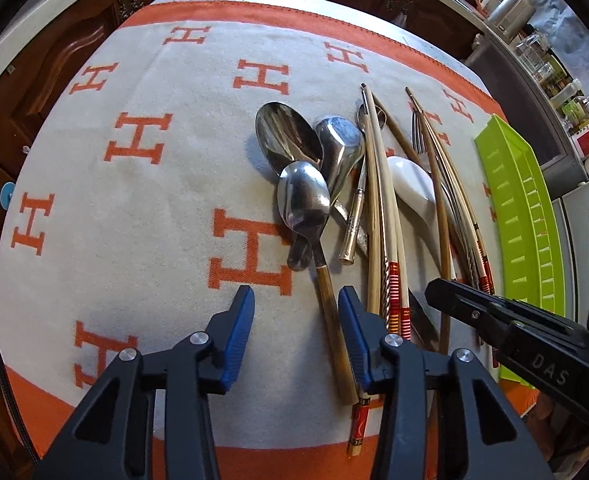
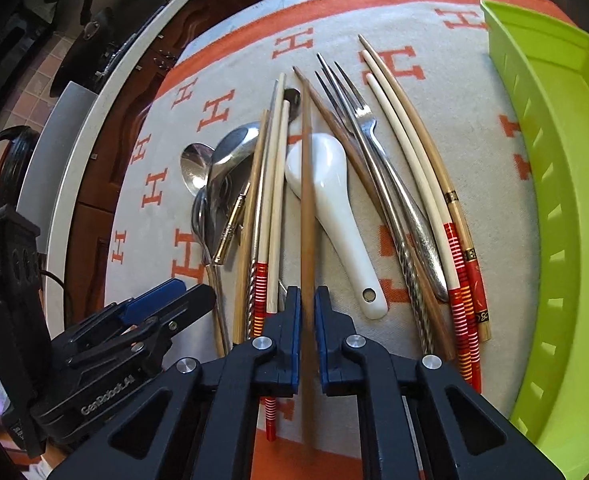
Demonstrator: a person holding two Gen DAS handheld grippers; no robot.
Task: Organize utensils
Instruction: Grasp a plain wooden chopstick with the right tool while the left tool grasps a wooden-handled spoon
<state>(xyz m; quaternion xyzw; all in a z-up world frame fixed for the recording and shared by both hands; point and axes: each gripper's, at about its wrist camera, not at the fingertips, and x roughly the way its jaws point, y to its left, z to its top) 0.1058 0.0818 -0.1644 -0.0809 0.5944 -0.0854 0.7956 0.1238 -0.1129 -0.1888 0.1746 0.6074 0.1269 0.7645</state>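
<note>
A heap of utensils lies on a cream cloth with orange H marks: steel spoons [image 1: 302, 196], a white ceramic spoon [image 2: 330, 196], a fork [image 2: 368, 132] and several chopsticks [image 1: 382, 208]. My left gripper [image 1: 296, 304] is open; a wooden-handled spoon's handle [image 1: 332, 320] lies between its blue pads, nearer the right pad. My right gripper [image 2: 307, 300] is nearly closed around a brown wooden chopstick [image 2: 307, 208] that runs between its pads. The left gripper also shows at the lower left of the right wrist view [image 2: 162, 296].
A lime green slotted tray [image 2: 554, 200] stands at the right edge of the cloth, also seen in the left wrist view [image 1: 522, 216]. Dark wood cabinets and a white counter edge [image 1: 22, 28] lie beyond the table. Cluttered shelves sit far right.
</note>
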